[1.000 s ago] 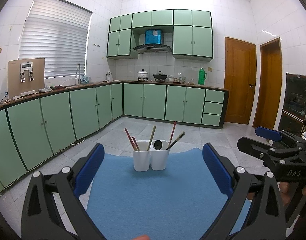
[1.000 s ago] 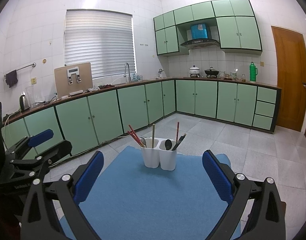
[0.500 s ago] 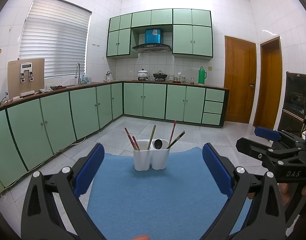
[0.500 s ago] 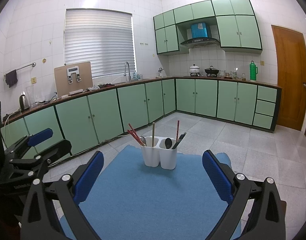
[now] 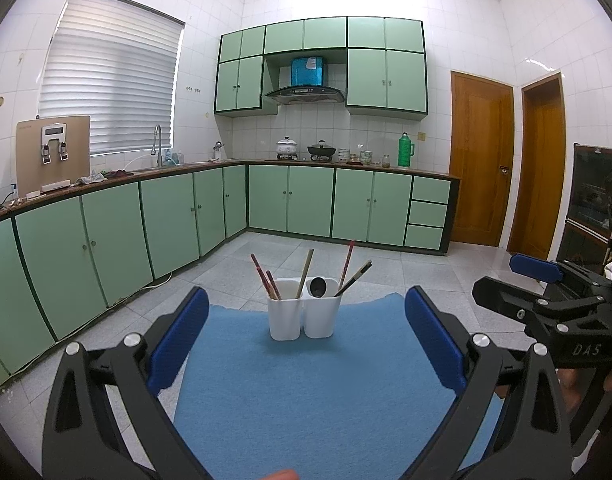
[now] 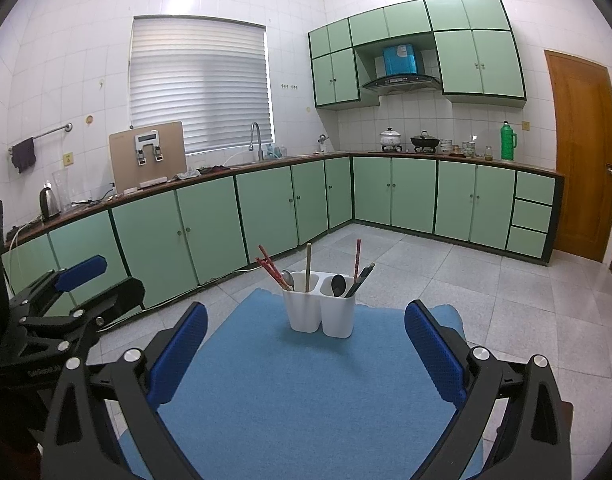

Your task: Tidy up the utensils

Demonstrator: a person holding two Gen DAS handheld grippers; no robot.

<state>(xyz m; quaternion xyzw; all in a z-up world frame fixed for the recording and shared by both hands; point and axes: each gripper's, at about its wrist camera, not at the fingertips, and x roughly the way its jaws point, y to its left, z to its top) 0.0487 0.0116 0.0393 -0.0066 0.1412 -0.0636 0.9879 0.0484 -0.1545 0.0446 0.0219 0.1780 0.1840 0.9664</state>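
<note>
Nothing much shifts since a second ago: our view only eases slightly. We see the blue felt mat on the table, bare around the white two-cup plastic holder at its far middle. Red chopsticks, spoons and sticks stand inside it. Our left gripper and right gripper hover spread, empty. Utensils stand sorted or await re-sorting; we cannot judge which.

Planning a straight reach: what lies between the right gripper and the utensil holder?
Only bare blue mat between right gripper and utensil holder, per right wrist view.
</note>
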